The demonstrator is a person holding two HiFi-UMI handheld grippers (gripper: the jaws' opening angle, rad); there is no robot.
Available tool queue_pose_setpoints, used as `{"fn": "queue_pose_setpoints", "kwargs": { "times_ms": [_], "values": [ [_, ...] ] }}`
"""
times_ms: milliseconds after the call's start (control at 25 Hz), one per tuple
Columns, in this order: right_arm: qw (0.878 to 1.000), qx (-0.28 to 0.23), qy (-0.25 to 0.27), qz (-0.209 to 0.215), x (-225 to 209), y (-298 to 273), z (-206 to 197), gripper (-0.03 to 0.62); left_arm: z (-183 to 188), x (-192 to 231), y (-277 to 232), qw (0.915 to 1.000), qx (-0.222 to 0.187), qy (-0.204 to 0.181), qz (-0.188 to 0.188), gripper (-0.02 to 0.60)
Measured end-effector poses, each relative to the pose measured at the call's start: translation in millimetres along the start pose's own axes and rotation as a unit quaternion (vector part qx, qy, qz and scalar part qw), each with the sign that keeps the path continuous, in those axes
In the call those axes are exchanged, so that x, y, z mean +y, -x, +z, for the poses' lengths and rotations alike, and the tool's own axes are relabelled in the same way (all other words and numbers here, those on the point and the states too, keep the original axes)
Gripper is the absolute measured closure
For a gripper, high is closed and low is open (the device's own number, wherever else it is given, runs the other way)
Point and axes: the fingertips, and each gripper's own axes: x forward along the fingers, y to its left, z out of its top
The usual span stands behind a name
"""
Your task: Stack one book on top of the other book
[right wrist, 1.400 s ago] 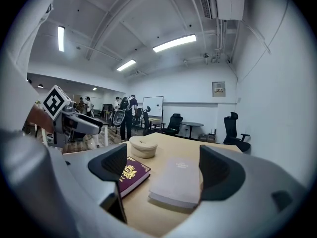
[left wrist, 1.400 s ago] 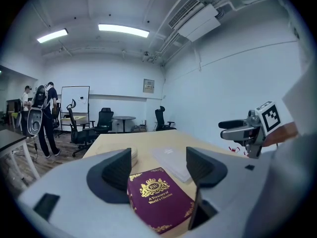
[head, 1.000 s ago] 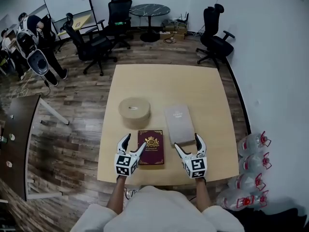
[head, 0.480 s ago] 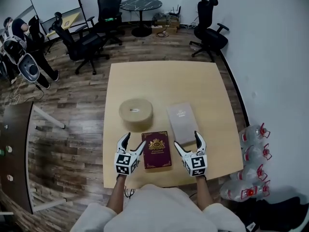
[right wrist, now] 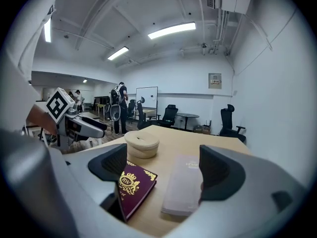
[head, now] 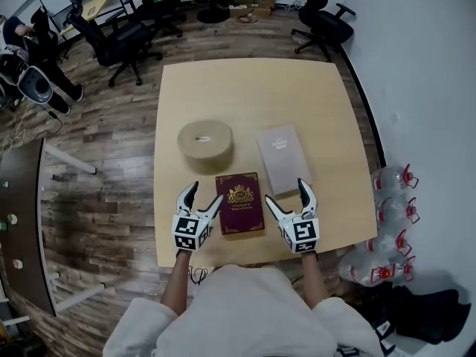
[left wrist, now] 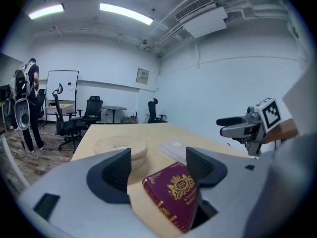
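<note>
- The maroon book [head: 239,203] lies flat, cover up, near the front edge of the tabletop [head: 245,88]. The grey book [head: 282,158] lies flat just beside it on the right, set a little farther back.
- The step in hand looks like the approach to a first pick. Either book would do. A thin book lying flat probably wants one jaw worked under a free edge, with the lift kept level so the cover does not flop open.
- The left gripper [head: 205,196] hangs just left of the maroon book, its jaws wide apart and empty. In the left gripper view the book's near corner shows low between the jaws, untouched.
- The right gripper [head: 285,193] sits between the two books' near ends, also spread wide and holding nothing. In its own view the grey book [right wrist: 183,185] lies ahead toward the right jaw, the maroon one toward the left.
- A round beige box [head: 204,141] stands behind the maroon book, so keep the carry clear of it.
</note>
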Motion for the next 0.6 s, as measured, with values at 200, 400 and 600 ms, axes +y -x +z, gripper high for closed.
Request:
{"fn": "queue_pose_setpoints", "kwargs": {
  "times_ms": [200,400,600],
  "values": [
    [1.0,0.006,-0.004,0.03,3.2,0.2,-10.7,0.152,-6.4,-10.6,1.2,0.9999,0.005,0.004,0.014,0.23],
    [0.998,0.011,-0.011,0.066,9.8,0.3,-18.6,0.152,-12.7,-20.4,5.8,0.9992,0.011,0.014,0.035,0.23],
    [0.995,0.014,-0.011,0.093,14.5,2.0,-21.6,0.152,-15.1,-27.6,11.5,0.9984,0.011,0.018,0.053,0.23]
  ]
}}
